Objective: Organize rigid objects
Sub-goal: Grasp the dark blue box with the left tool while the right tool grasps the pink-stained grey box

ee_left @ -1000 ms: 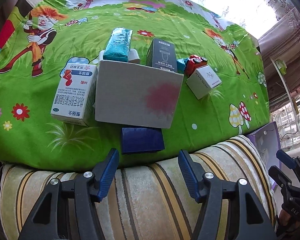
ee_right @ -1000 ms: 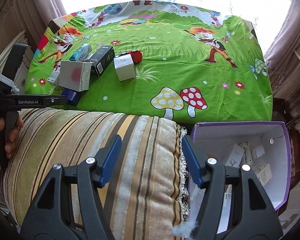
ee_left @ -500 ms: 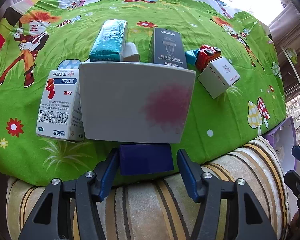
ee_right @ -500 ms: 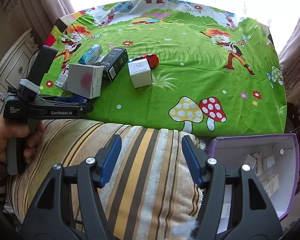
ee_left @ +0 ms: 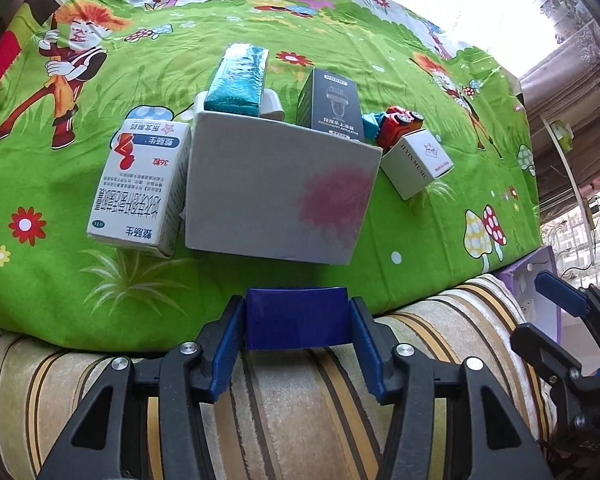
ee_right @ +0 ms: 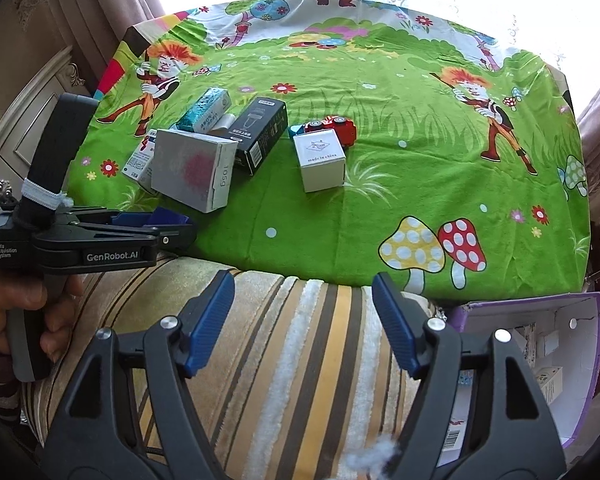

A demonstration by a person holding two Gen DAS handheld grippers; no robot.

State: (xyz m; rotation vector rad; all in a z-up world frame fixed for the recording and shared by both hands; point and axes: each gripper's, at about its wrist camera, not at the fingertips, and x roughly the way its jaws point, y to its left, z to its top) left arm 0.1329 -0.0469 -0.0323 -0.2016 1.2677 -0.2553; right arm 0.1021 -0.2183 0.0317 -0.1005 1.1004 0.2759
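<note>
Blue box sits right between the left gripper fingers, clamped side to side, long axis across them. Right gripper fingers just spread apart, empty, with the purple bin to their right, so that arm's nearer the drop

Navy-blue box, grey box with a pink blotch, bright green cartoon-printed cloth, brown-and-cream striped cushion.

Black claw arms with silver screws, ribbed blue pads, white "GenRobot.AI" lettering.
</note>
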